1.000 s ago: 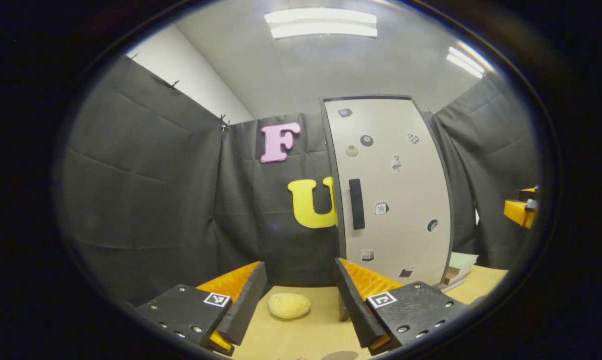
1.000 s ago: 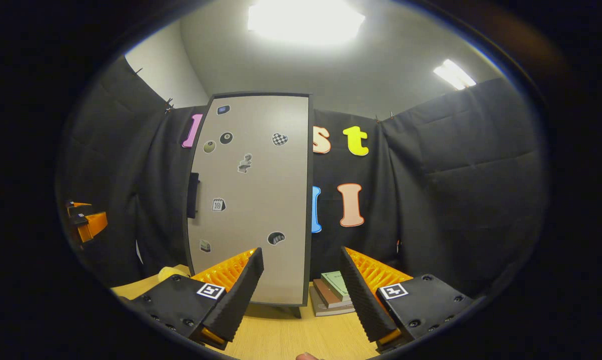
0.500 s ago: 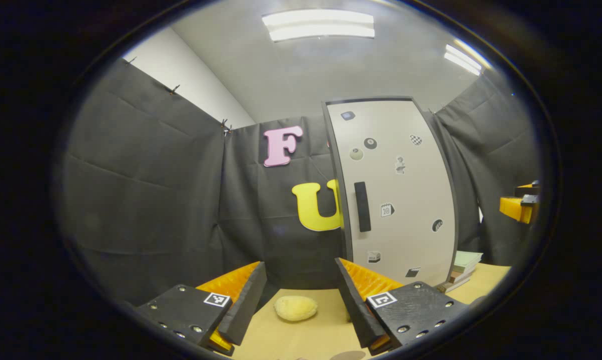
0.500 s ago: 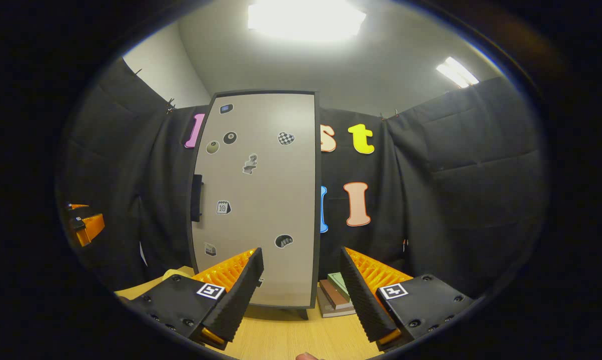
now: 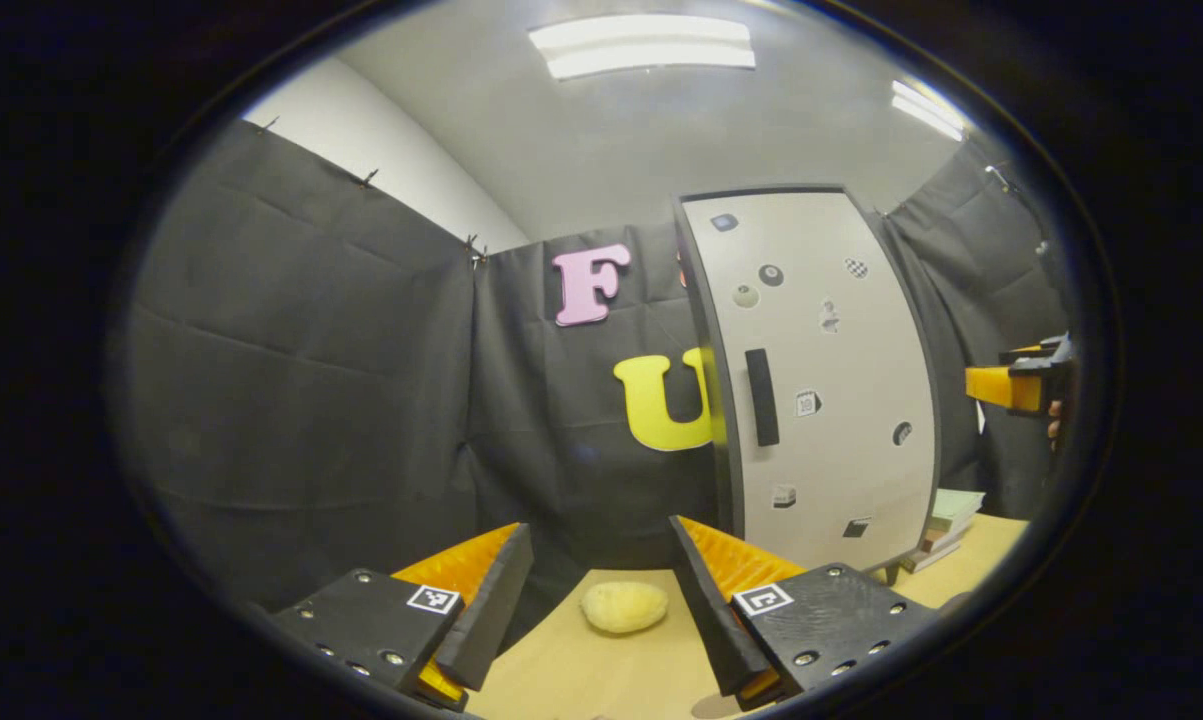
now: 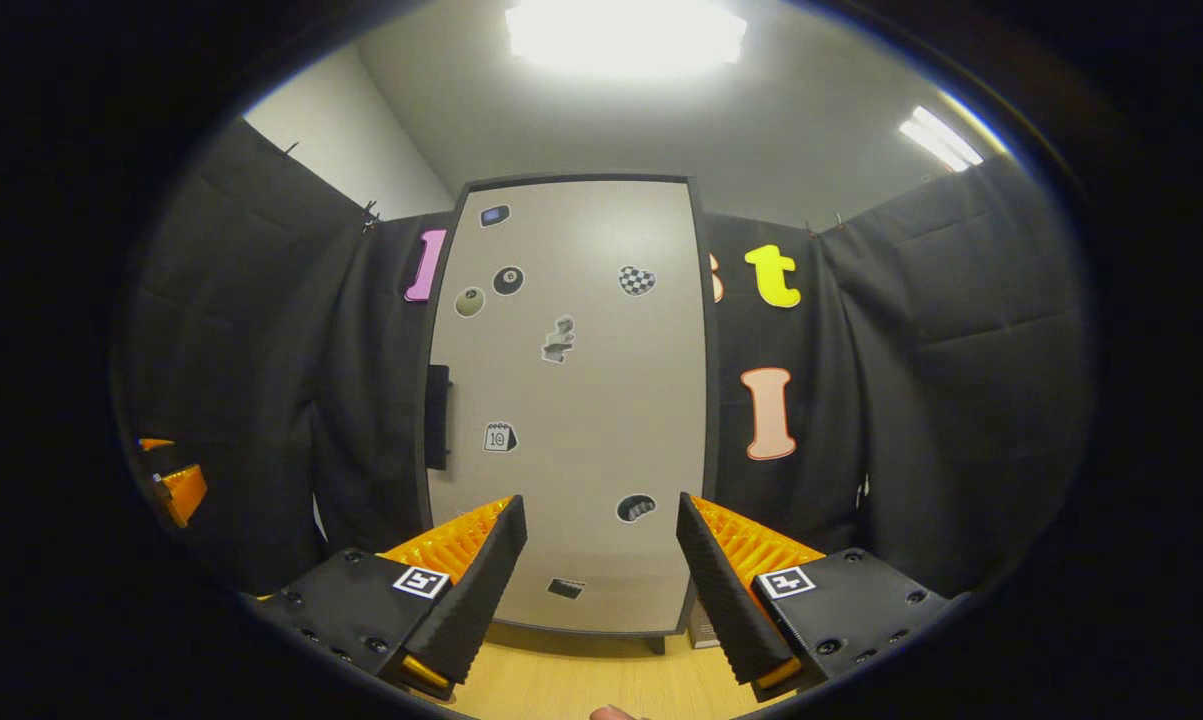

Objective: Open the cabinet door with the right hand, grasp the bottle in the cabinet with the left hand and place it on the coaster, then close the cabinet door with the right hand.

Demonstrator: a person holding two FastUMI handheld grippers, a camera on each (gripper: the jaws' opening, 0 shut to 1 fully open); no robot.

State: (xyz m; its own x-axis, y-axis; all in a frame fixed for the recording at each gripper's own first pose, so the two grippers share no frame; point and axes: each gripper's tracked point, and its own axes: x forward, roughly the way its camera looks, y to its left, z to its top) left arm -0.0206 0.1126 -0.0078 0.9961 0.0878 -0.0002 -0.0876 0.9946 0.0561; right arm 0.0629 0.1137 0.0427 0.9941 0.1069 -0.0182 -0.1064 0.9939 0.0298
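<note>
Cabinet door pale grey, dark-edged; handle black; table light wood.

In the right gripper view, the cabinet door has grown larger and shifted from left of centre to straight ahead, squarely between the right gripper fingers. The stack of books that showed beside the cabinet's right foot a second ago is now almost hidden behind it. In the left gripper view, the cabinet door has slid rightward, and the yellow sponge on the table now lies closer to the cabinet's base. The right gripper at the far edge has risen to about the height of the door's dark handle.
</note>
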